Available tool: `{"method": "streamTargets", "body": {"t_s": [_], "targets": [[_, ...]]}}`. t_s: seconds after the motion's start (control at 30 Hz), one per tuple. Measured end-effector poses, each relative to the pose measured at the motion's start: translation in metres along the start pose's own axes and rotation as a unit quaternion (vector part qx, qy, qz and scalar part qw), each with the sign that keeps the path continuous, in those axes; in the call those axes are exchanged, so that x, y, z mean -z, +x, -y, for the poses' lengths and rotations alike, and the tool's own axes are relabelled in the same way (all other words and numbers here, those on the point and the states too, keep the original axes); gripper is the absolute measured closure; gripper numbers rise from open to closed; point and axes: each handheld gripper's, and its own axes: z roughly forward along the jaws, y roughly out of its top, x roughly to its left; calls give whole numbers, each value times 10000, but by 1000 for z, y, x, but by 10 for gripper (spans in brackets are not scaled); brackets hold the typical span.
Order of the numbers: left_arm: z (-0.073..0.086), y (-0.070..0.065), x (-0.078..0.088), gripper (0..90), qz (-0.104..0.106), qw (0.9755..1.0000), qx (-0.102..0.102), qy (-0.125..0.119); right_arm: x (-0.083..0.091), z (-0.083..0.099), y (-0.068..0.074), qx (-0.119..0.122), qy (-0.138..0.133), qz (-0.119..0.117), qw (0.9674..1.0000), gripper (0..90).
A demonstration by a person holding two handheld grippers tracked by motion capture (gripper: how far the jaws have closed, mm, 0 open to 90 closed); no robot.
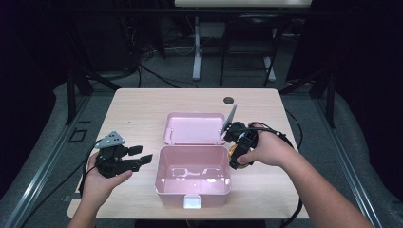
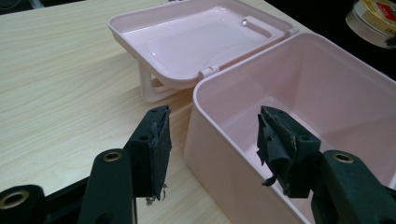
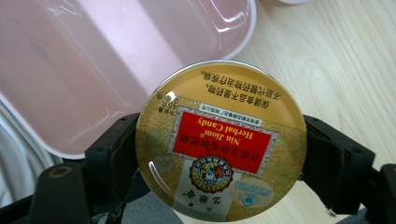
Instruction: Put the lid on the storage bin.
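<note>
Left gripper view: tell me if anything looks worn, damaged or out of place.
The black pads on the left gripper are frayed, with torn shreds hanging off their lower edges. The jaws stand open astride the near wall of the pink box, which sits with its lid folded back and looks intact.

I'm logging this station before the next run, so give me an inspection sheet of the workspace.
Surface: wooden table, bare, dark round grommet at far edge.
Job's things: pink box open and empty, lid laid back; round candy tin.
Clutter: nothing seen.
Grippers: left hand-held gripper open beside the box; right hand-held gripper shut on the tin.
Cables: black cable trails off right.
Surroundings: dark room, table legs behind.
</note>
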Motion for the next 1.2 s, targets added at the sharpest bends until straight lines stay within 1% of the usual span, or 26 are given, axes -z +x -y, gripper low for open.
{"method": "streamTargets", "body": {"t_s": [0.17,0.4,0.5,0.53,0.63,0.8,0.87,0.93,1.0,1.17,1.2], "targets": [[0,0,0,443,1,10000,1,3,-1,-4,4,96,34,-6,9999,197],[0,0,0,444,8,10000,-5,16,-1,-9,9,205,8,-24,9998,197],[0,0,0,444,6,10000,0,14,0,-11,11,399,-64,-4,9992,197],[0,0,0,444,7,10000,-1,16,1,-12,13,502,-76,3,9987,197],[0,0,0,444,10,10000,-4,21,1,-13,15,733,-70,-17,9973,197],[0,0,0,444,13,10000,-5,23,2,-15,21,1173,-68,-10,9931,197],[0,1,0,444,12,10000,-2,21,3,-15,24,1391,-79,8,9902,197],[0,1,0,444,12,10000,-10,29,3,-16,26,1556,-73,9,9878,197],[0,0,-1,444,8,10000,-8,21,4,-17,29,1775,-84,51,9841,197],[0,0,-1,444,9,10000,-10,24,6,-19,34,2069,-109,22,9783,197],[0,1,-1,444,16,10000,-9,32,6,-20,35,2122,-73,21,9772,197]]}}
